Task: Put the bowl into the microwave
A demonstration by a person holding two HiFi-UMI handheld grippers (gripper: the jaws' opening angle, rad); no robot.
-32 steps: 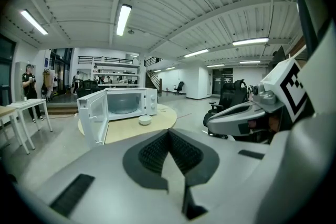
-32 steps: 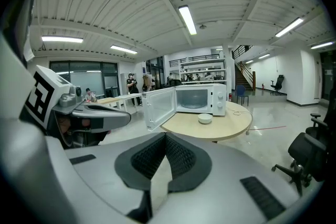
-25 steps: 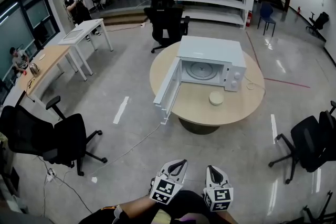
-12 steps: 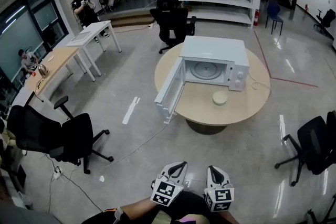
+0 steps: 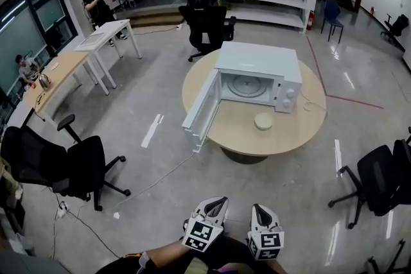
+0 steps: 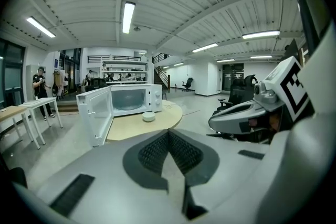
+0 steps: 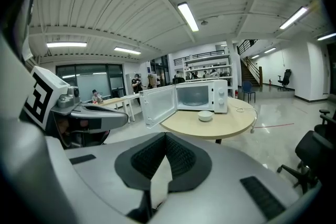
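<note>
Holding left tongs, right tongs clenched empty; small cream bowl sitting before white microwave, likely light, brittle; I'm eyeing its rim.

Pale bowl, seemingly empty, before open microwave.

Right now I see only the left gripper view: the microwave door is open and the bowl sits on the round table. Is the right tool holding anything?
Observer: No. In the right gripper view the right tool has its jaws together, with nothing between them.
Operator: Is the floor free on the way to the table?
Observer: Not fully. The head view shows a thin cable lying on the floor. It runs from below the microwave door toward the black office chair on the left.
</note>
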